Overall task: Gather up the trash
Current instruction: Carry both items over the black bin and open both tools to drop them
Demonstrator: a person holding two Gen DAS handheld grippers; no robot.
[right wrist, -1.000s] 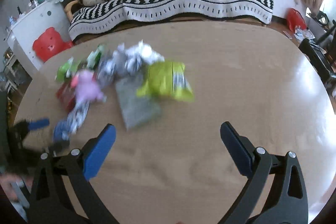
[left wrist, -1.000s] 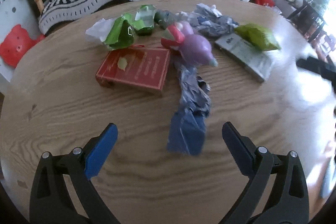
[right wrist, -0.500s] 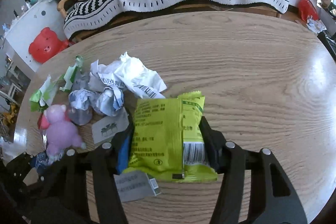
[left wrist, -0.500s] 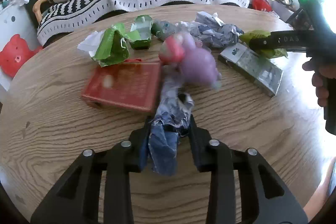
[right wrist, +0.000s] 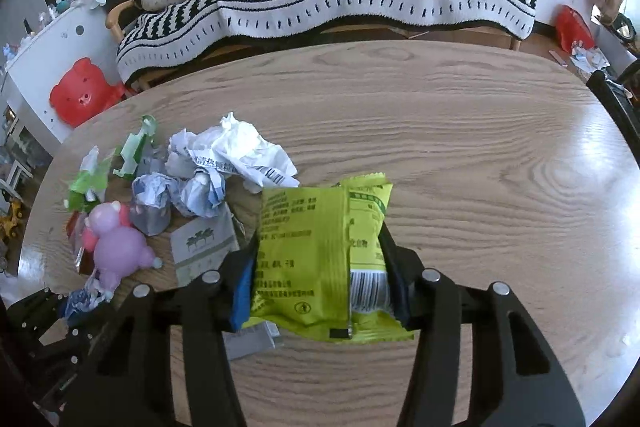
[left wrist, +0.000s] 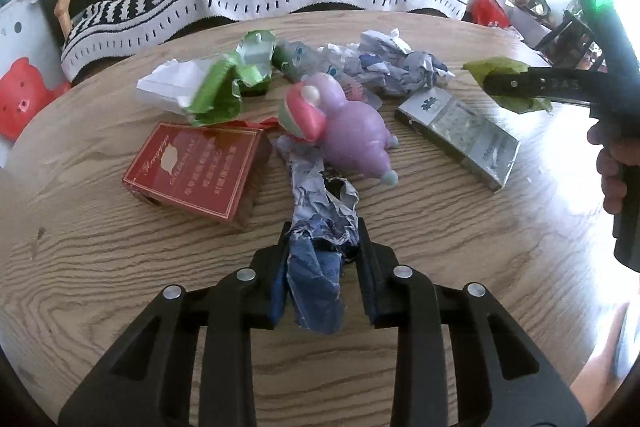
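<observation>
- The left gripper [left wrist: 322,281] has its jaws drawn narrow and clamped on the near end of a crumpled blue wrapper [left wrist: 318,247].
- From the jaws, the blue wrapper runs toward 12 o'clock and ends against a purple toy [left wrist: 354,133] on the wooden table [left wrist: 120,267].
- A red box [left wrist: 198,171] lies flat at 10 o'clock from the left gripper, just beside the wrapper.
- A torn green wrapper [left wrist: 224,89] and crumpled paper [left wrist: 394,67] lie at 12 o'clock, beyond the toy.
- A grey box [left wrist: 460,135] lies at 2 o'clock.
- The right gripper [right wrist: 320,283] has its jaws closing, with a green snack bag [right wrist: 316,259] between them; both pads press on the bag's sides.
- The bag extends from the jaws toward 12 o'clock, its far edge near the white crumpled paper [right wrist: 240,155].
- In the left wrist view, the right gripper appears at 2 o'clock, held by a hand [left wrist: 612,167].
</observation>
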